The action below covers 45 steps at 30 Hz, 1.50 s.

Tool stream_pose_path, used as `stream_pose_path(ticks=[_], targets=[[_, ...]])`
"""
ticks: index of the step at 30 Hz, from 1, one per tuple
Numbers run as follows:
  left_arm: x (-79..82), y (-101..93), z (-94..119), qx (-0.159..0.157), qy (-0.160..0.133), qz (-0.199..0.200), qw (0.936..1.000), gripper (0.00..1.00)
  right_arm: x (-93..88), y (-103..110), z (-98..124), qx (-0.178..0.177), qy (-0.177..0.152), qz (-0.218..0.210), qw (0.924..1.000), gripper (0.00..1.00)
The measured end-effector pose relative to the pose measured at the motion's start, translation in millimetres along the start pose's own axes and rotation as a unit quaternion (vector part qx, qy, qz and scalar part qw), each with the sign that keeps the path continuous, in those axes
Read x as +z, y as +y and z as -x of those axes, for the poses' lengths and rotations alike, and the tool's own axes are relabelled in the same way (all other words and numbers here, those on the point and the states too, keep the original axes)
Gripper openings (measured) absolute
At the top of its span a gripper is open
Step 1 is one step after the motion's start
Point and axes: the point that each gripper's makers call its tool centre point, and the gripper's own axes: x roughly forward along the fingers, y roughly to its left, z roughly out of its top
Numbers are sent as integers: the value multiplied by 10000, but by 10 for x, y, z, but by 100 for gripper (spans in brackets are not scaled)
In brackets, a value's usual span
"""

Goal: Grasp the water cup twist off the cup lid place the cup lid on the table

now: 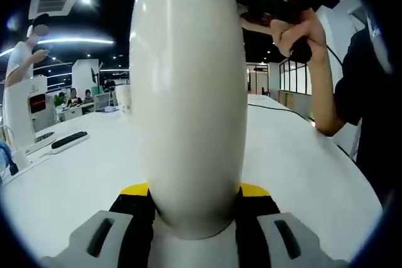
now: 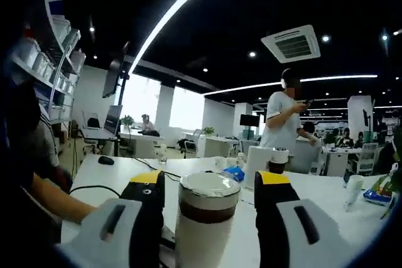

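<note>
In the left gripper view, my left gripper [image 1: 195, 202] holds the water cup [image 1: 188, 92] by its white body, the yellow-tipped black jaws pressed against its two sides near the rounded end closest to the camera. The cup rises straight up between them, above a white table [image 1: 75, 180]. At far right in that view, a hand [image 1: 301, 29] grips a dark handle above the table, beside a dark sleeve [image 1: 364, 92].

In the right gripper view, my right gripper [image 2: 207, 186] stands with its jaws on either side of the cup lid [image 2: 209, 187], a white cap over a dark band. I cannot tell whether the jaws touch the lid or stand just clear of it. A cable [image 2: 119, 186] trails across the table to the left. Far behind, a person in a white shirt [image 2: 282, 123] stands in the office.
</note>
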Motion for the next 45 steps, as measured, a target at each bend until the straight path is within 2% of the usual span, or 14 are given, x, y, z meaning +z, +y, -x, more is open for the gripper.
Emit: stream_pose_path(ticks=[8, 12, 15, 18, 22, 27, 30, 32, 34, 36, 39, 40, 43, 45], targets=[[-2, 11, 5, 17, -1, 4, 10000, 51, -2, -89, -78, -42, -159, -158, 9997, 49], [-6, 14, 9, 21, -1, 4, 10000, 51, -37, -10, -154, 225, -24, 94, 9997, 46], [-12, 20, 12, 29, 3, 17, 10000, 51, -29, -20, -177, 313, -103, -53, 9994, 46], [-14, 20, 11, 29, 4, 23, 10000, 51, -23, 20, -164, 693, -176, 113, 9974, 46], [-15, 20, 10, 27, 4, 25, 10000, 51, -14, 91, -168, 1514, -278, 324, 9875, 46], [-15, 10, 8, 12, 7, 31, 10000, 51, -16, 106, -154, 2506, -362, 122, 9673, 46], [-8, -6, 3, -5, 4, 17, 10000, 51, -5, 105, -111, 2934, -512, -15, 9546, 46], [-3, -9, 2, -12, -1, 10, 10000, 51, -3, 103, -94, 3025, -589, -149, 9512, 46], [1, -22, 3, -16, -2, 2, 10000, 51, -9, 90, -99, 3058, -738, -157, 9491, 46], [2, -30, 5, -20, -4, 4, 10000, 51, 0, 94, -108, 3025, -675, -210, 9505, 46], [7, -39, 8, -25, -6, 4, 10000, 51, 17, 92, -100, 2844, -515, -57, 9573, 47], [9, -43, 7, -26, -7, -1, 10000, 51, 42, 92, -90, 2775, -483, -63, 9595, 51], [14, -61, 13, -26, -10, -5, 10000, 51, 184, 72, -75, 2371, -522, -404, 9692, 73], [16, -68, 14, -26, -10, -4, 10000, 51, 290, 3, -100, 1626, -576, -216, 9848, 72]])
